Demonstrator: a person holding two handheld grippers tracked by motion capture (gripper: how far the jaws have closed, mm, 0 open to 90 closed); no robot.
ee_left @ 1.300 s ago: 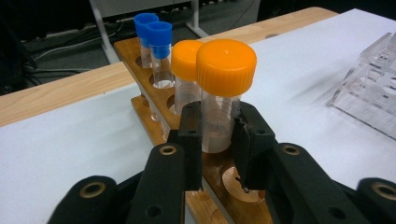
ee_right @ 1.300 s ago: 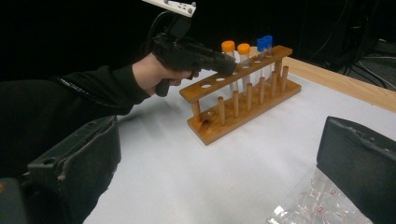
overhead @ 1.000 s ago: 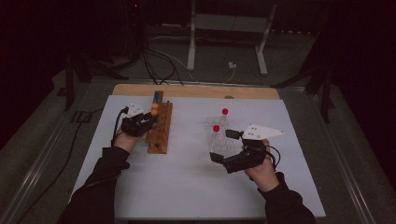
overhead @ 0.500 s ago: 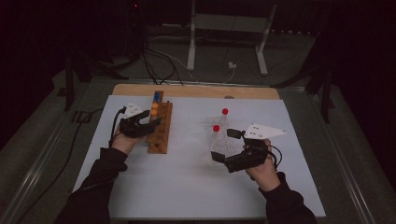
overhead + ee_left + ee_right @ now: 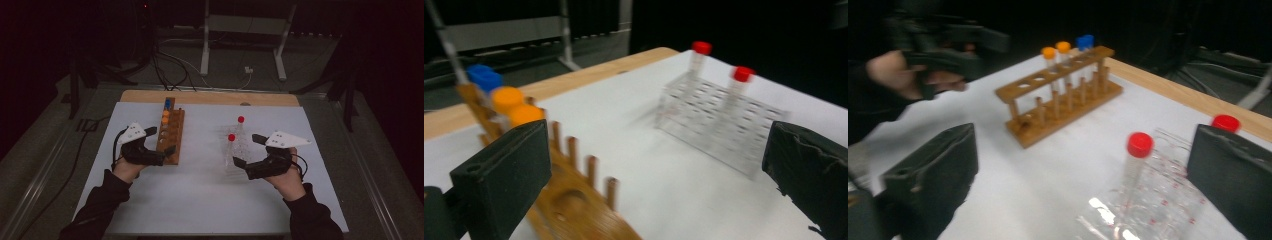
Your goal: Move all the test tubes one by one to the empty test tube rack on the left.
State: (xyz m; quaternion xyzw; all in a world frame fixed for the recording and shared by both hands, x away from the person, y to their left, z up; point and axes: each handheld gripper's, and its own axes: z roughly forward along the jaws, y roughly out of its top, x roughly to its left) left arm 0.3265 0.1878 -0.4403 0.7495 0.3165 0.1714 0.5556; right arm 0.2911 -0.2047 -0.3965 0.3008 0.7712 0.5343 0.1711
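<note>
Black rubber-padded jaws on the left gripper (image 5: 159,154) have just been opening and now stand wide apart with nothing between them, right beside the near end of the brown wooden tube rack (image 5: 171,132). The right gripper (image 5: 248,150) is also spread, its jaws flanking the near side of the clear plastic tube rack (image 5: 235,150) without pressing on it.

The risk I see is at the wooden rack: the left jaws sit so close to its near end that a careless sideways sweep could nudge the whole rack across the white table sheet (image 5: 200,200) (it looks light enough to slide). On the right, the nearer red-capped clear tube (image 5: 231,142) stands tall in its rack, just ahead of the open jaws; a jaw catching the cap off-centre could tip the tube or drag the plastic rack along.

Farther off, the second red-capped tube (image 5: 241,124) stands at the far side of the clear rack. At the wooden rack's far end stand two orange-capped tubes (image 5: 165,117) and, beyond them, a blue-capped tube (image 5: 167,103), well away from the left jaws.
</note>
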